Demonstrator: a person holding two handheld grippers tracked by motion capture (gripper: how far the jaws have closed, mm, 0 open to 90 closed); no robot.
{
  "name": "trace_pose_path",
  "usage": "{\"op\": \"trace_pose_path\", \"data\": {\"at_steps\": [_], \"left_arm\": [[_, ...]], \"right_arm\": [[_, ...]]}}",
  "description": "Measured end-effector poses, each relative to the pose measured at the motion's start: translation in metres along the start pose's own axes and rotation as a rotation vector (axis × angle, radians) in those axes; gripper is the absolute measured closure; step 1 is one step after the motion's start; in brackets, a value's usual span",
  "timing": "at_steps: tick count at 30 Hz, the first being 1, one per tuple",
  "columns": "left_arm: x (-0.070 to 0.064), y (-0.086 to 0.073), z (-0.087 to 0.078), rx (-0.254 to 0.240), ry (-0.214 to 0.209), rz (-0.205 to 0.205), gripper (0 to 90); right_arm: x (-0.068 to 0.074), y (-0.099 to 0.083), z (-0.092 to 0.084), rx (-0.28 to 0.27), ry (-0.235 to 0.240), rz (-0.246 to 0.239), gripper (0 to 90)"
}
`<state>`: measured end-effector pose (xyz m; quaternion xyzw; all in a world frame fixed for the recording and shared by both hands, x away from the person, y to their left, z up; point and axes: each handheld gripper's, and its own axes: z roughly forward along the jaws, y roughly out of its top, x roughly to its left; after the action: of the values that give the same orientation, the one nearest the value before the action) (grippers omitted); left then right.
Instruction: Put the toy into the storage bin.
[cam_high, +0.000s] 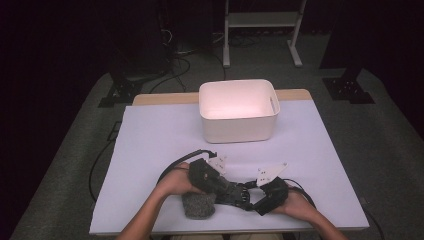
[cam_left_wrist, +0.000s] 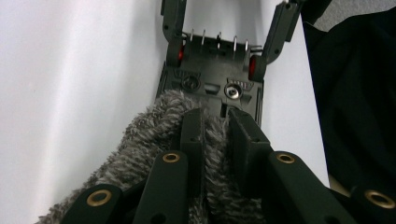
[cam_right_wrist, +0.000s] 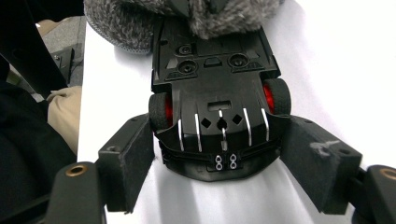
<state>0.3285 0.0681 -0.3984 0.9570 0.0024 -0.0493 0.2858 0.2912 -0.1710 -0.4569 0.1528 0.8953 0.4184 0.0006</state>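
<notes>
1. High view: closest to the camera are the person's forearms coming in from the bottom edge. The left gripper (cam_high: 220, 186) and right gripper (cam_high: 261, 196) meet near the front edge of the white table (cam_high: 150, 145). Between them is a black toy car (cam_high: 239, 192), and a grey fuzzy cloth (cam_high: 199, 205) bunches up under the left hand. Further back, well apart from all that, sits a white plastic bin (cam_high: 239, 111).

2. Left gripper view: right up front are its own two black jaws, clenched on a fold of the fuzzy cloth (cam_left_wrist: 140, 149), pile squished between the pads. Just past that is the toy car (cam_left_wrist: 212, 84), belly up, red-hubbed wheels at its far end, with the right gripper's jaws either side of it.

3. Right gripper view: the nearest stuff is its own wide-spread jaws flanking the toy car's (cam_right_wrist: 217, 107) near end, by the wheels. The pads sit right against the wheel area, so it looks like it's grasping the car across its width. The cloth (cam_right_wrist: 154, 18) covers the car's far end.
</notes>
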Motion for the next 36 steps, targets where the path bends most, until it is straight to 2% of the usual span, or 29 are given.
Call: {"op": "trace_pose_path", "data": {"at_steps": [8, 15, 19, 21, 25, 28, 30, 33, 36], "left_arm": [[-0.002, 0.001, 0.004, -0.007, 0.002, 0.013, 78.0], [-0.004, 0.001, 0.006, -0.018, -0.009, 0.022, 78.0], [-0.006, 0.002, 0.008, -0.029, -0.024, 0.026, 78.0], [-0.006, 0.002, 0.008, -0.03, -0.025, 0.025, 78.0], [-0.008, 0.003, 0.008, -0.025, -0.022, 0.031, 77.7], [-0.009, 0.003, 0.006, -0.01, -0.017, 0.042, 77.4], [-0.008, 0.002, 0.004, -0.01, -0.01, 0.039, 77.4], [-0.005, 0.0, 0.0, -0.022, -0.006, 0.023, 77.2], [-0.001, -0.002, -0.007, -0.066, -0.014, 0.004, 77.2]], "right_arm": [[-0.003, 0.006, -0.001, 0.031, 0.019, 0.034, 23.9], [-0.006, 0.015, -0.002, 0.038, 0.023, 0.014, 23.1], [-0.011, 0.021, -0.009, -0.016, 0.036, 0.037, 23.3], [-0.014, 0.023, -0.01, -0.02, 0.037, 0.051, 23.3], [-0.02, 0.027, -0.002, 0.0, 0.061, 0.065, 23.3], [-0.022, 0.031, 0.007, 0.017, 0.076, 0.058, 24.5], [-0.023, 0.032, 0.011, 0.014, 0.095, 0.075, 24.7], [-0.023, 0.033, 0.015, 0.021, 0.126, 0.089, 25.0], [-0.024, 0.031, 0.019, 0.045, 0.173, 0.118, 24.7]]}}
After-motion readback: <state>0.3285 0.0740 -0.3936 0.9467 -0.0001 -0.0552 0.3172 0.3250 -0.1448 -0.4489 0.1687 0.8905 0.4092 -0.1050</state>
